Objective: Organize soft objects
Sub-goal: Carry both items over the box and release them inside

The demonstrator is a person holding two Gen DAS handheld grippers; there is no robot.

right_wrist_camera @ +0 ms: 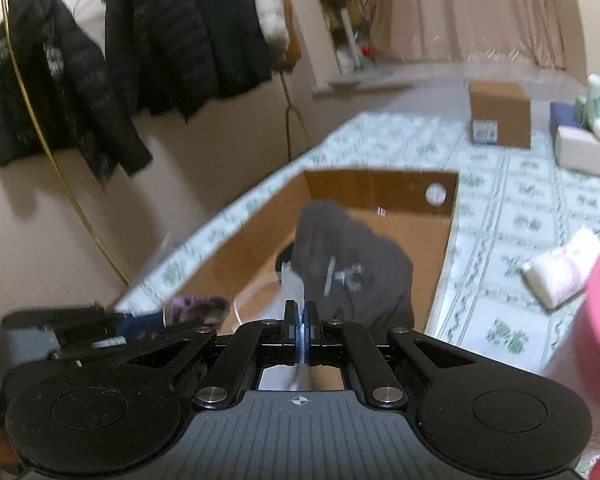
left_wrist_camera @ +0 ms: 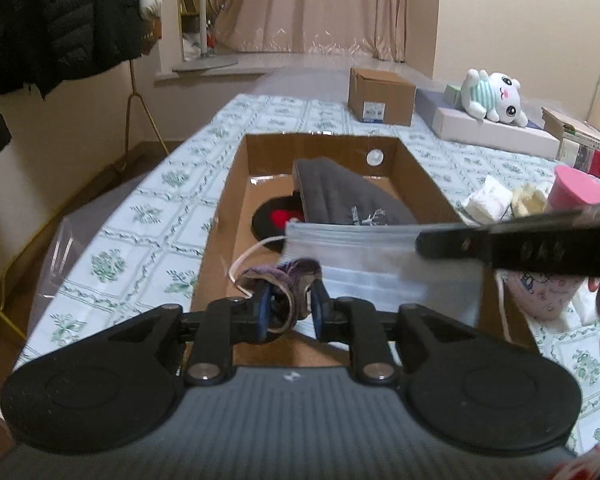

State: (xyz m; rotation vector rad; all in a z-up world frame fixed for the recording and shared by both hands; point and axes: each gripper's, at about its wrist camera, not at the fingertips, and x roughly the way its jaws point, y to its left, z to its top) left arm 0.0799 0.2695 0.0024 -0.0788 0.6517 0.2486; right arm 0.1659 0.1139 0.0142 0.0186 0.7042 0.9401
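A light, floppy face mask (left_wrist_camera: 380, 256) is hanging over the cardboard box (left_wrist_camera: 420, 172), pinched at its edge by the fully closed right gripper (right_wrist_camera: 301, 320). The left gripper (left_wrist_camera: 290, 304), jaws slightly apart, is carrying a limp purple scrunchie (left_wrist_camera: 284, 276); either is best gripped by an edge.

Blue face mask (left_wrist_camera: 380, 256) held flat over open cardboard box (left_wrist_camera: 236, 184); grey beanie (left_wrist_camera: 344, 200) inside.

No lettering can be read. The small cardboard box (left_wrist_camera: 381, 96) bears a blue-and-white label (left_wrist_camera: 372, 113), too small to make out. The grey cloth (left_wrist_camera: 348, 200) carries blurred white embroidery.
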